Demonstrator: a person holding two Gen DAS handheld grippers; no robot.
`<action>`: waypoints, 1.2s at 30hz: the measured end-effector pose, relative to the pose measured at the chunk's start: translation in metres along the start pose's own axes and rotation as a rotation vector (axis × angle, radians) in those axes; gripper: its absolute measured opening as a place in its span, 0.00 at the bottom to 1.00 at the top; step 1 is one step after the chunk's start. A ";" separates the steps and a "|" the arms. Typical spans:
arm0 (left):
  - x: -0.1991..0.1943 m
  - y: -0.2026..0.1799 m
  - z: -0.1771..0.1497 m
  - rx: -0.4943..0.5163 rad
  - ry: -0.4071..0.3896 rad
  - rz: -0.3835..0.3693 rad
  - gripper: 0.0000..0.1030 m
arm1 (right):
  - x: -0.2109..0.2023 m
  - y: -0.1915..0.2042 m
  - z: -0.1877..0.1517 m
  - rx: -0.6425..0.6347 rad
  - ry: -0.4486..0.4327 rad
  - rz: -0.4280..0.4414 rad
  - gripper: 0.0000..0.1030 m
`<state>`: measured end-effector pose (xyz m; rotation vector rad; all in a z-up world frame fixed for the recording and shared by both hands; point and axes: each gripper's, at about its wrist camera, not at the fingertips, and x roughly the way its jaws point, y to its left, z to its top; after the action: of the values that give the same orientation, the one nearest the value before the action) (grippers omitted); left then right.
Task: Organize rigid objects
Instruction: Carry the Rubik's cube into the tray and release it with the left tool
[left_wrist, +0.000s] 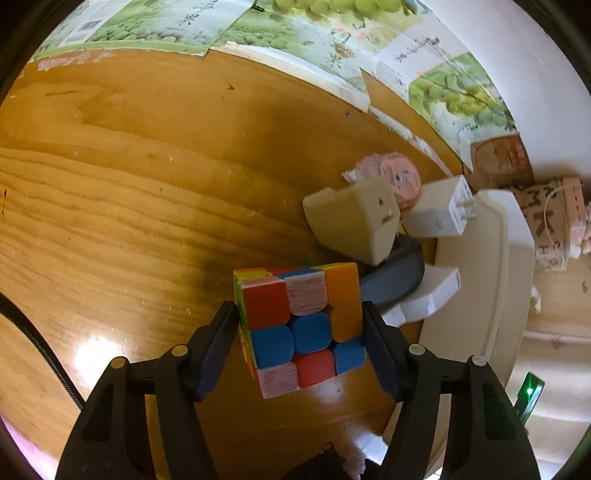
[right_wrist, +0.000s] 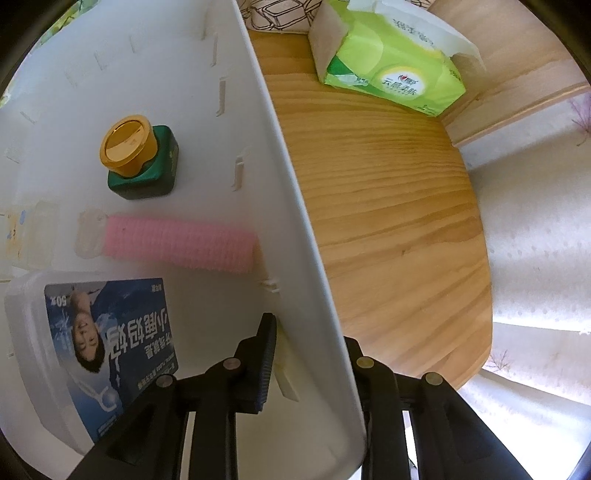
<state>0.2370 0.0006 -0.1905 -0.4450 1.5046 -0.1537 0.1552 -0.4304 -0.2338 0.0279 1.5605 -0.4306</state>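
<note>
- While my left gripper (left_wrist: 301, 325) has its pads against both sides of the puzzle cube (left_wrist: 301, 321), held over the wooden table (left_wrist: 129, 184), clutter crowds just beyond: a beige block (left_wrist: 351, 225), a dark grey piece (left_wrist: 395, 280), a white charger (left_wrist: 439, 214).
- My right gripper (right_wrist: 314, 354) is narrowed onto the white bin (right_wrist: 295, 221) wall, one finger inside, one outside.
- Inside the bin: green jar (right_wrist: 144, 162), pink roller (right_wrist: 181, 242), labelled box (right_wrist: 92, 354).
- Tissue pack (right_wrist: 391, 62) sits near the table's far edge.
</note>
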 end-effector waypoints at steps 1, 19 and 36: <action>0.000 -0.001 -0.003 0.005 0.003 0.005 0.67 | -0.001 0.000 -0.002 0.002 -0.003 0.001 0.24; -0.025 -0.028 -0.070 -0.075 -0.078 0.053 0.66 | -0.012 0.017 -0.015 -0.187 -0.023 0.046 0.24; -0.066 -0.115 -0.121 -0.005 -0.276 0.020 0.66 | -0.022 0.019 -0.031 -0.413 -0.073 0.154 0.09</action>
<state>0.1328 -0.1029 -0.0864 -0.4361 1.2379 -0.0697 0.1315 -0.3986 -0.2180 -0.1837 1.5363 0.0160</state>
